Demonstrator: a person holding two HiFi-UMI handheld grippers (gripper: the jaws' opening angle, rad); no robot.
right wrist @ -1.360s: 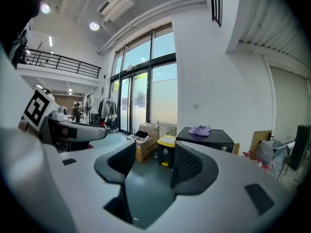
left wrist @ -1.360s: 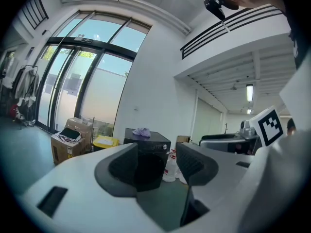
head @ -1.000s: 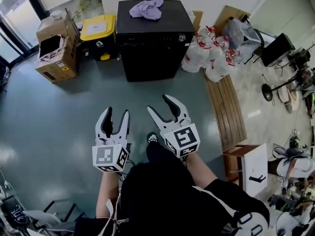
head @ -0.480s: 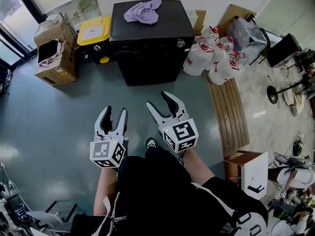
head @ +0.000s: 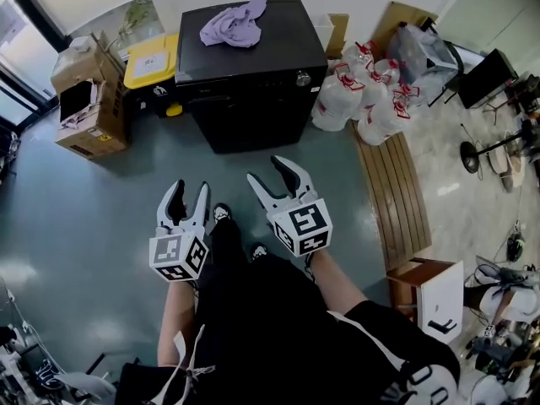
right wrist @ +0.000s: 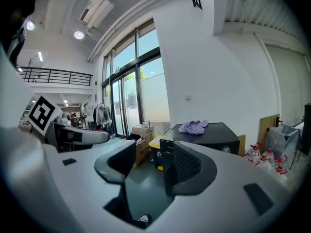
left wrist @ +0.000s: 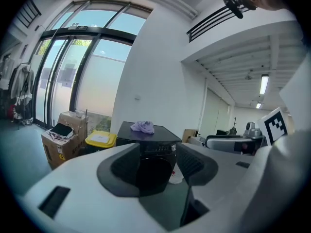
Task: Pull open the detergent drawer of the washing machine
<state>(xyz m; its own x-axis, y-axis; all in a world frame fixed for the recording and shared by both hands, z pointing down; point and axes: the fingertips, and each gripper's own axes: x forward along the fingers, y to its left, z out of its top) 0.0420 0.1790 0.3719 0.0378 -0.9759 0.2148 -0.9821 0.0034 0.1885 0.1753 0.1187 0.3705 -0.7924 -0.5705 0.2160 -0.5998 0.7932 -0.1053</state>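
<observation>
A black washing machine stands against the far wall with a purple cloth on its top. It shows in the left gripper view as the black washing machine and in the right gripper view as the black washing machine. Its front panel with a round knob is in view; the drawer is too small to make out. My left gripper and right gripper hover open over the floor, well short of the machine, holding nothing.
Cardboard boxes and a yellow-lidded bin stand left of the machine. White bags with red print and a wooden board lie to its right. A person's dark clothing and shoes fill the lower view.
The view has moved forward toward the washing machine; both grippers stay open and keep their spacing. A foot has stepped forward between them.
</observation>
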